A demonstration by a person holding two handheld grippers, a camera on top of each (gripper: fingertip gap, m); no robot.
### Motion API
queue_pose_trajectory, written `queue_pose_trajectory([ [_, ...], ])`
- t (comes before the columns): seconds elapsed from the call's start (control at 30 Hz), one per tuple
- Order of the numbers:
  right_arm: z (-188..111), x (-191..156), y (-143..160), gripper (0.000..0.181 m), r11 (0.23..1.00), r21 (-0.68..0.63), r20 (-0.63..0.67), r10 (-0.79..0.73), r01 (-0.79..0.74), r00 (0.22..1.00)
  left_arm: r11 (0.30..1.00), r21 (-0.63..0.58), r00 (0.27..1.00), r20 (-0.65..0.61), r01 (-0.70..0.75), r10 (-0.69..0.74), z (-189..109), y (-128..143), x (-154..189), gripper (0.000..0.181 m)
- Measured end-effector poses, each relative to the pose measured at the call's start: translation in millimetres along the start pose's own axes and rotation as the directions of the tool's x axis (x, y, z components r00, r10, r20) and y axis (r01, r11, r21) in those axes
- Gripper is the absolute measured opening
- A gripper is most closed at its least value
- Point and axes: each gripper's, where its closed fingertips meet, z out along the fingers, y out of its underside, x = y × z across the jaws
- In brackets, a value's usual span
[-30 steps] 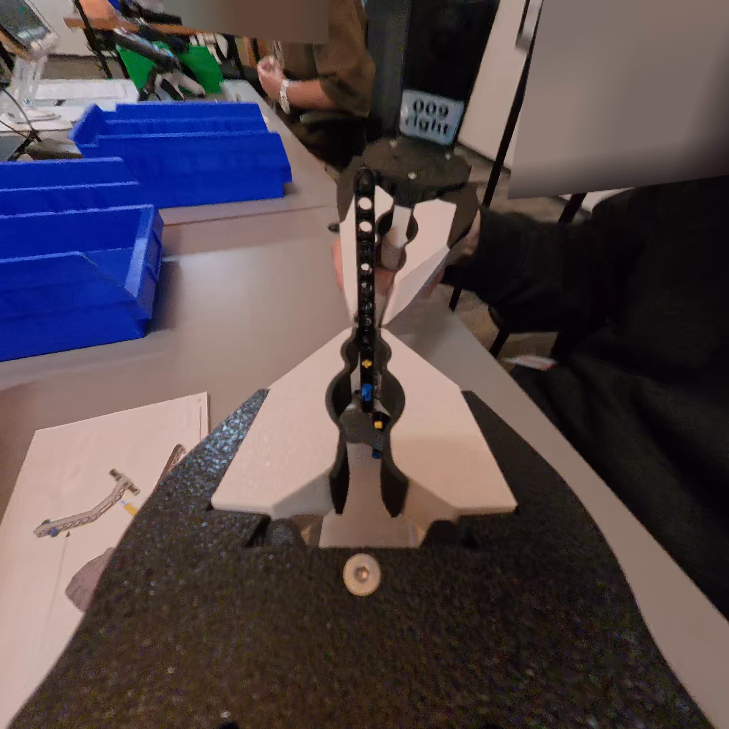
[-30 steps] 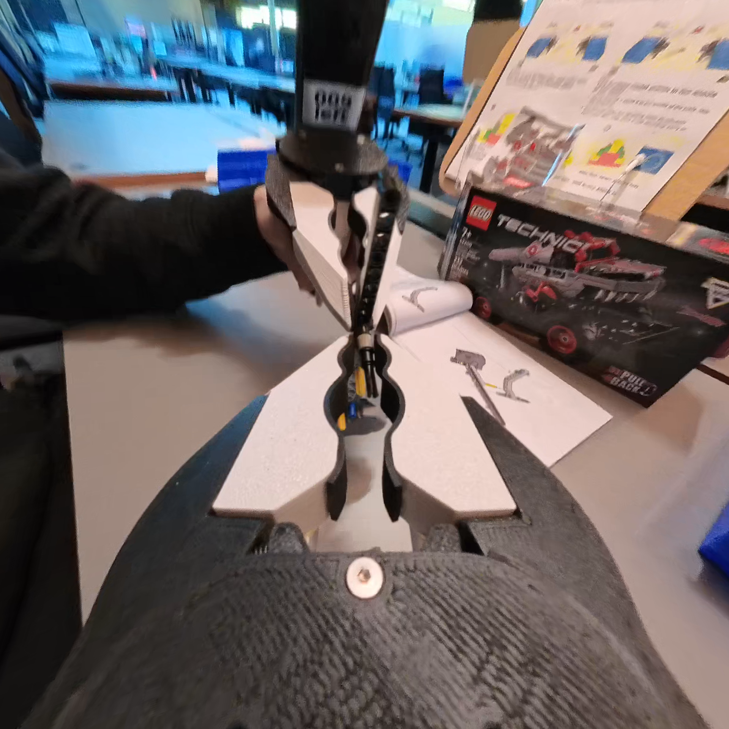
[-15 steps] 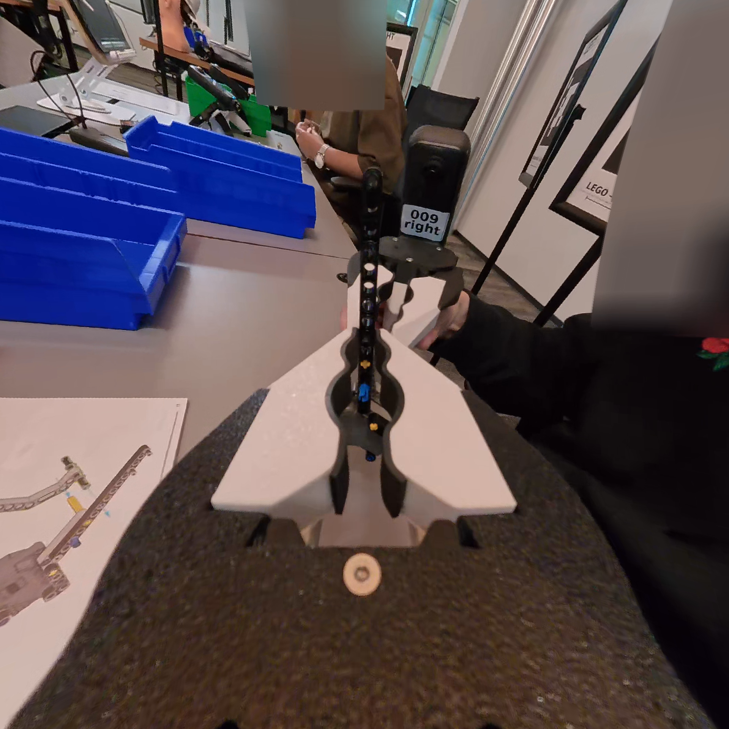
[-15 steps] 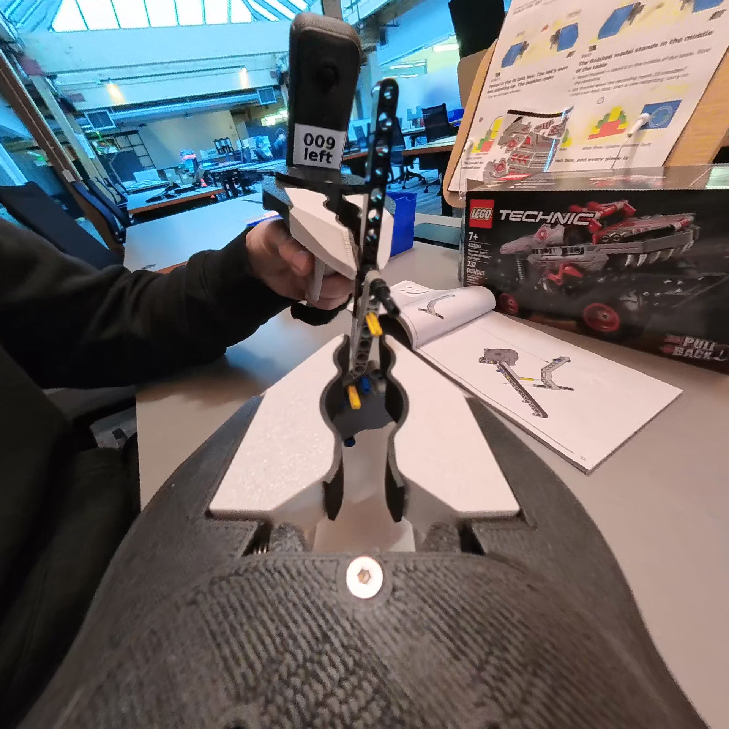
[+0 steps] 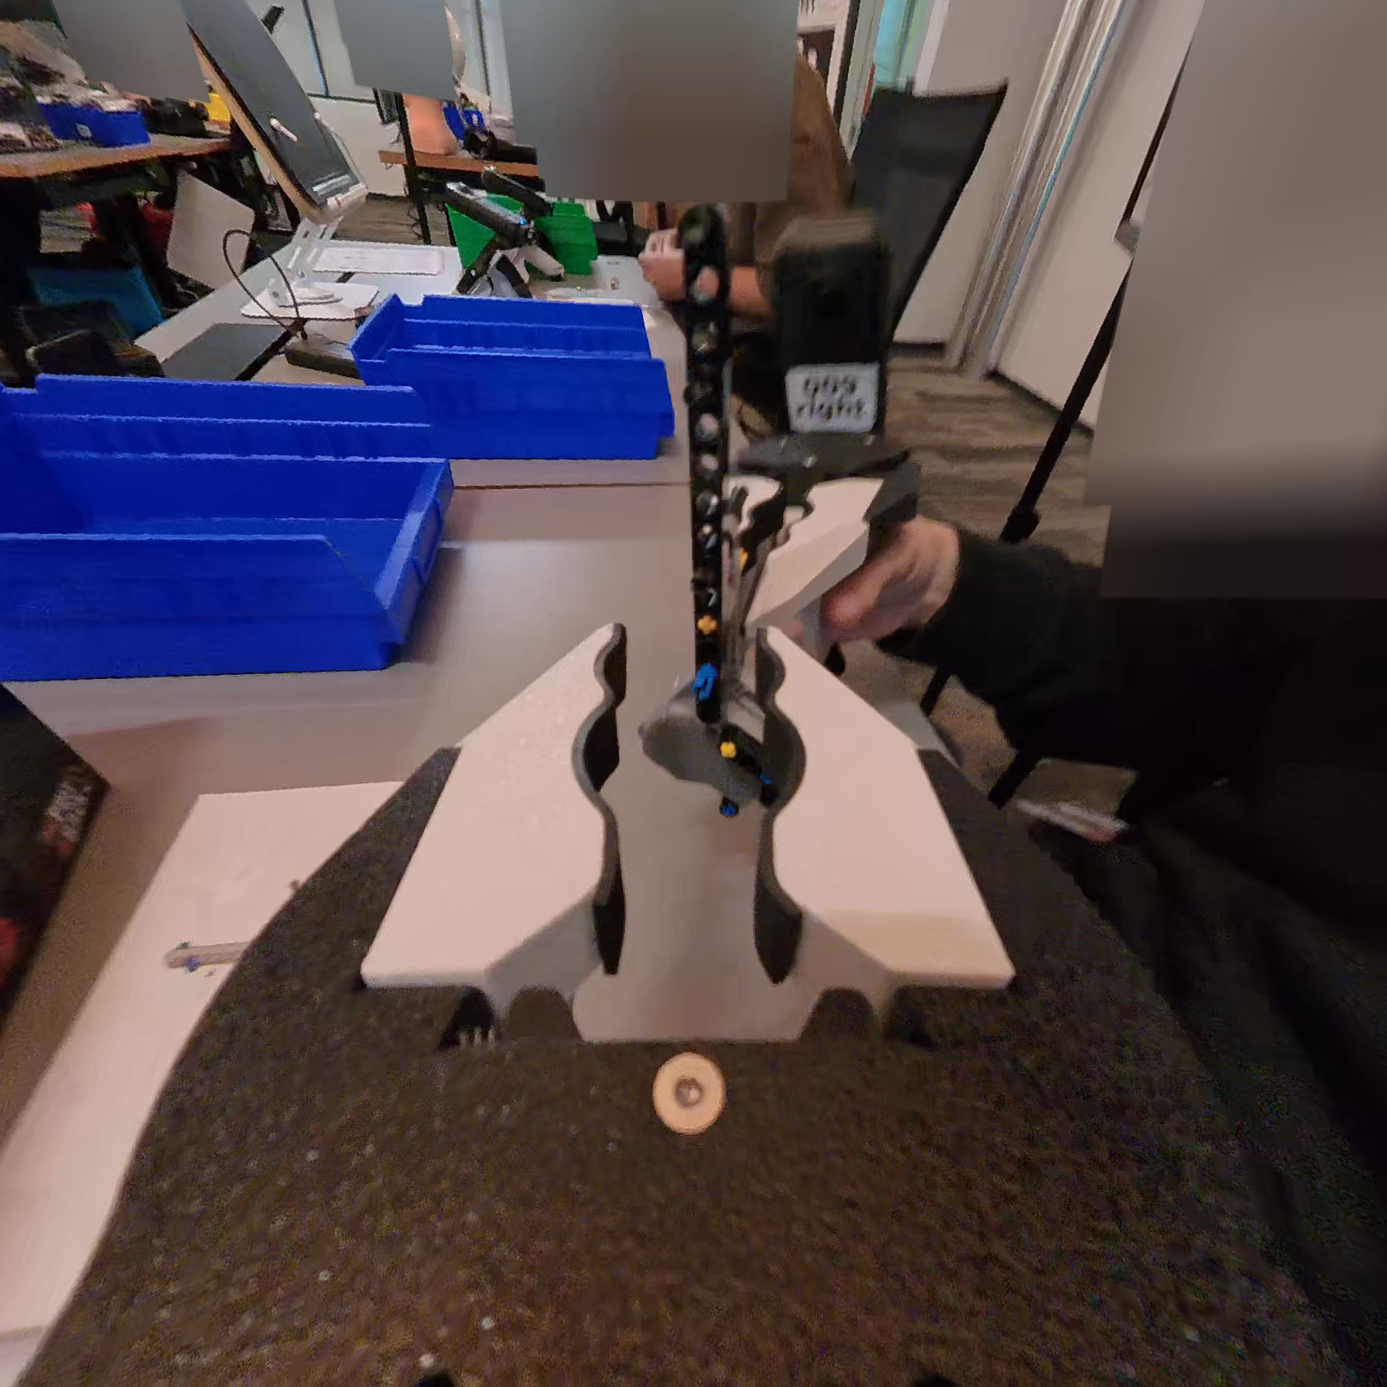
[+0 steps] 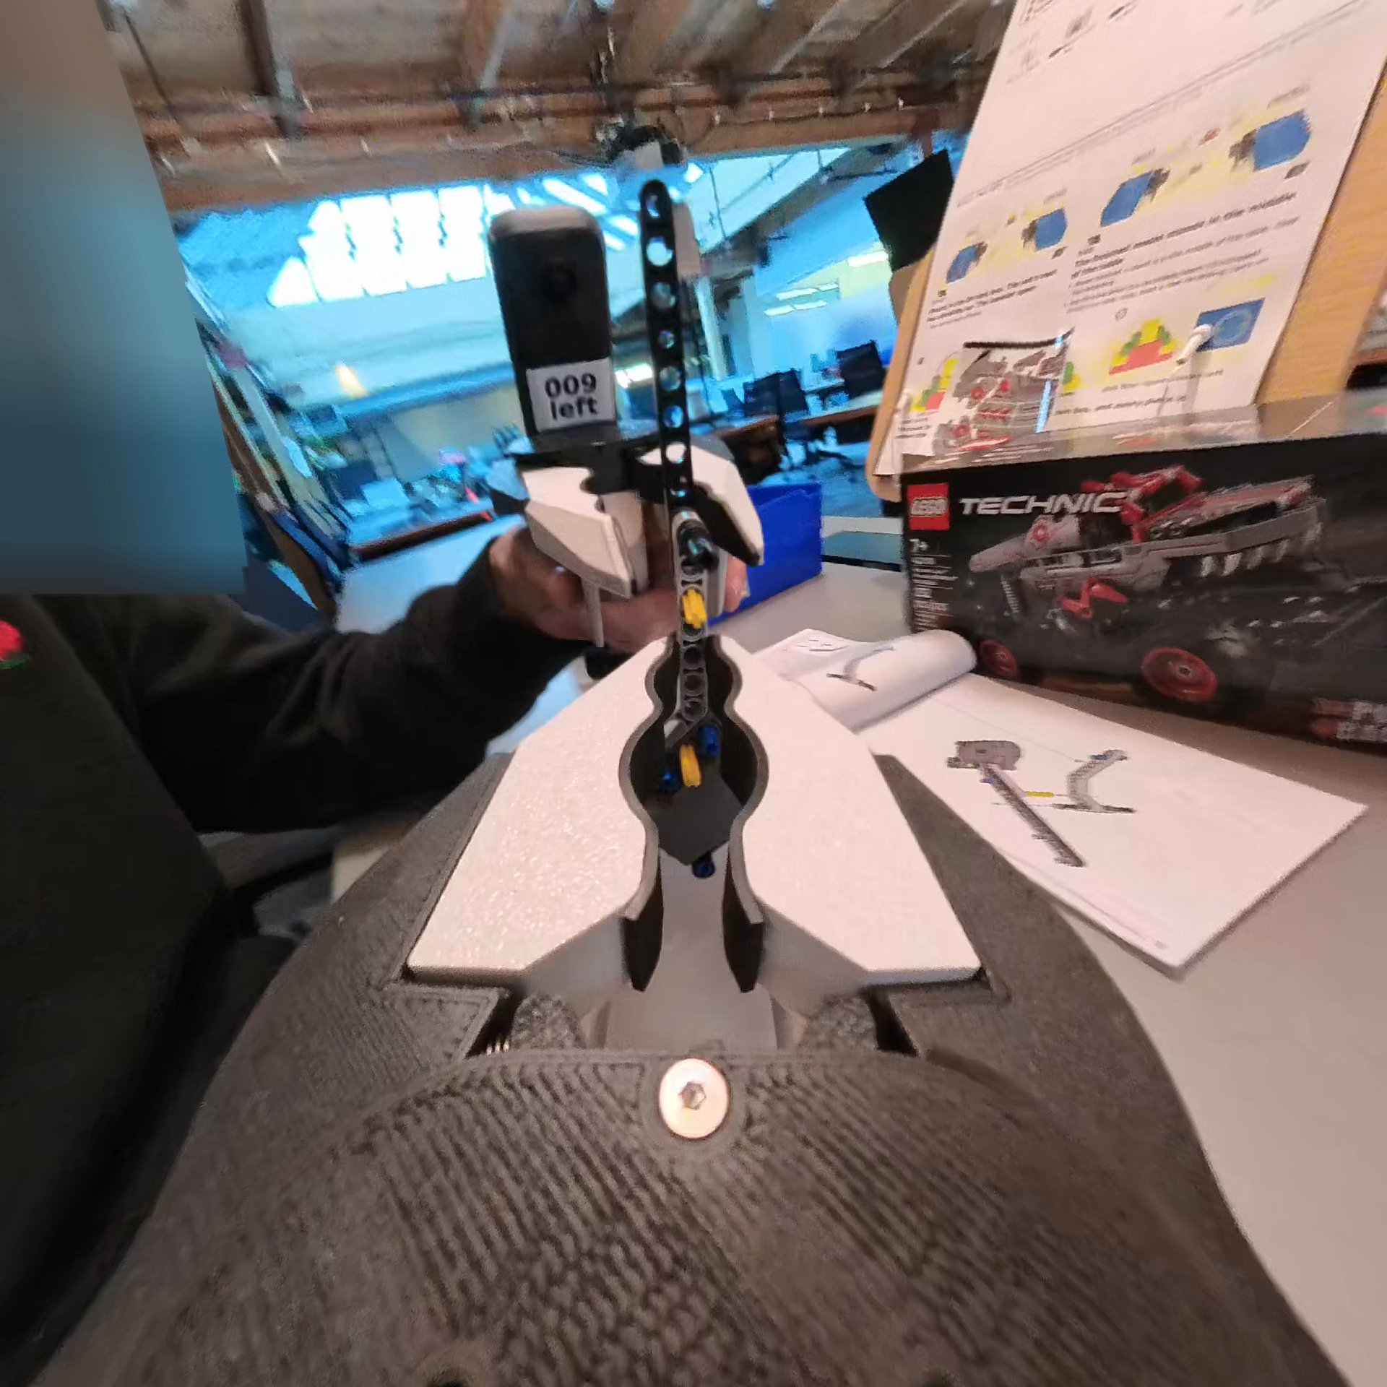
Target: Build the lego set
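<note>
Grey, smooth worktop [image 5: 525,570] across both views. Ribbed blue plastic bins [image 5: 225,570] at left of the left wrist view. Glossy printed box [image 6: 1126,570] at right of the right wrist view, open paper booklet [image 6: 1088,825] just below it.

Left gripper [image 5: 690,645]: white wedge fingers well apart, clamping nothing. Right gripper [image 6: 692,649]: fingers pinched together on the assembly [image 6: 687,698], held upright above the worktop at frame centre, between both grippers.

Looks like a sub-assembly step. Long black holed beam [image 5: 705,420] standing tall, pinned to a grey arm [image 6: 689,675] and a dark block at the bottom. Small yellow pin [image 6: 692,608] and blue pins [image 6: 705,739] poking from holes.

Next move probably calls for closing the left fingers on the beam or fetching another part. Needs steady alignment, hard plastic likely slipping easily.
</note>
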Motion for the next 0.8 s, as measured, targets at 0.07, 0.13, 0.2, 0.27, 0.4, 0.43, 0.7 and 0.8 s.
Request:
queue_pose_trajectory([
  [0.07,2,-4,1,0.004,0.988,-0.077,-0.045,-0.141,0.137,0.989,0.997,-0.052,0.998,-0.029,-0.064,0.063,1,10,3,0.03],
  [0.13,7,-10,3,0.004,0.961,-0.161,-0.073,-0.24,0.226,0.968,0.994,-0.057,0.993,-0.068,-0.098,0.094,4,14,10,0.024],
  [0.2,11,-11,1,0.005,0.939,-0.19,-0.122,-0.312,0.287,0.942,0.99,-0.019,0.985,-0.101,-0.14,0.138,4,12,15,0.006],
  [0.27,11,-15,-6,0.003,0.924,-0.189,-0.138,-0.359,0.332,0.923,0.982,0.025,0.975,-0.117,-0.19,0.191,-1,9,15,0.006],
  [0.4,2,-22,-29,0.049,0.938,-0.141,-0.185,-0.338,0.315,0.923,0.889,0.337,0.921,-0.126,-0.311,0.37,-24,-20,25,0.006],
  [0.43,-2,-21,-33,0.057,0.947,-0.125,-0.199,-0.317,0.297,0.927,0.853,0.405,0.909,-0.109,-0.33,0.403,-31,-27,27,0.006],
  [0.7,24,-28,-15,0.092,0.975,-0.158,-0.182,-0.186,0.158,0.965,0.707,0.518,0.841,0.046,-0.482,0.54,-45,-46,36,0.005],
  [0.8,33,-30,-18,0.082,0.981,-0.111,-0.202,-0.18,0.16,0.963,0.692,0.512,0.823,0.053,-0.509,0.566,-44,-47,41,0.005],
])
